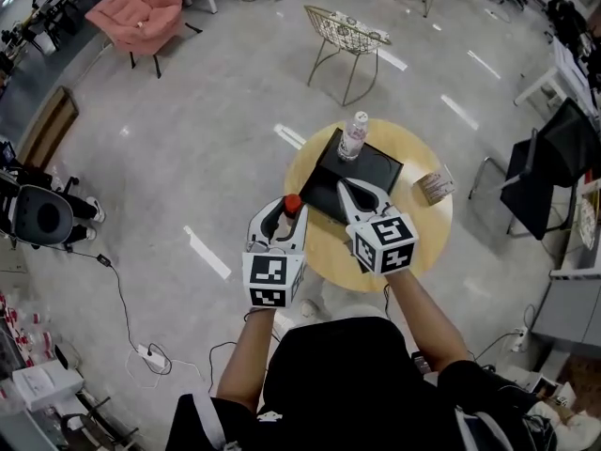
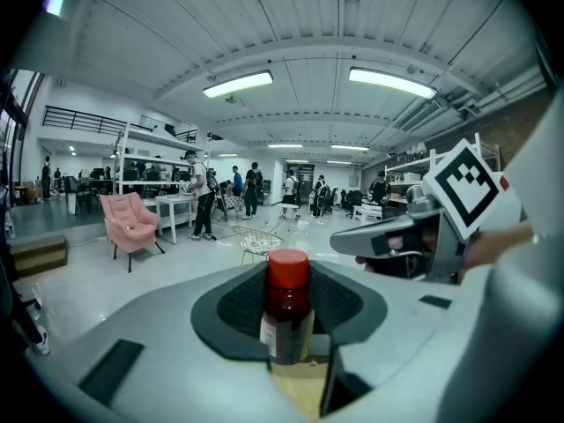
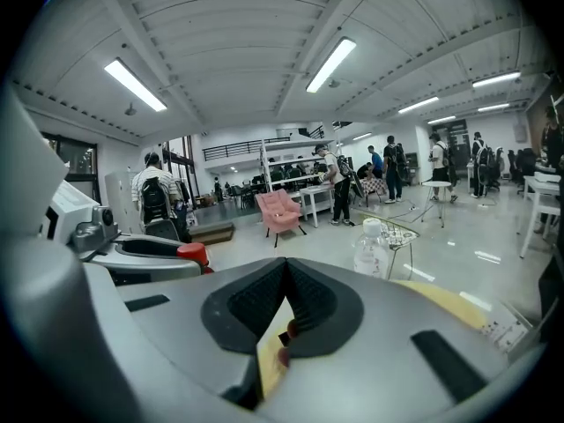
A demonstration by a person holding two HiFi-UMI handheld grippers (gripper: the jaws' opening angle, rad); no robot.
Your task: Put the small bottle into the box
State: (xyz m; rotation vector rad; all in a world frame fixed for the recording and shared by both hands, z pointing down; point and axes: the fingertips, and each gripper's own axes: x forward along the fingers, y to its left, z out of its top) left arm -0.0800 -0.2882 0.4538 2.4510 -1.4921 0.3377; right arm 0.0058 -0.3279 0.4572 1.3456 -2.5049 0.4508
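Left gripper [image 1: 280,216] tight around small bottle [image 2: 287,307], near black box [image 1: 376,172].

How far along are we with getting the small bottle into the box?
Done: the left gripper's jaws are shut on the small bottle, red cap up. In hand: the bottle is held at the table's near-left edge, beside the black box, not in it. Left: move it over the box and release. The right gripper is shut and empty.
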